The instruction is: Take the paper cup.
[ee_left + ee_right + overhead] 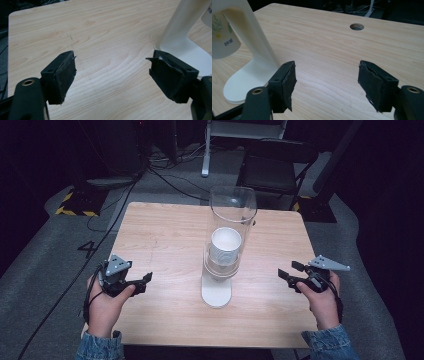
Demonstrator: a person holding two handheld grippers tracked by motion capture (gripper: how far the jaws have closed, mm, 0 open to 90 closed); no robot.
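Observation:
A tall clear tube [232, 220] on a white stand [216, 291] rises at the middle of the wooden table [165, 235], with white paper cups [225, 245] stacked inside. The stand's white foot [186, 47] lies right of my left jaws, and its upright [249, 42] with a printed cup [220, 37] is to the left of my right jaws. My left gripper [142, 282] rests open at the table's left front, nothing between its pads [63, 77]. My right gripper [290, 272] is open at the right front, also holding nothing.
A round cable hole [356, 26] sits in the tabletop far from my right jaws. Beyond the table stand a black chair [275, 167] and a white frame leg [206, 150], with cables [165, 175] on the grey floor.

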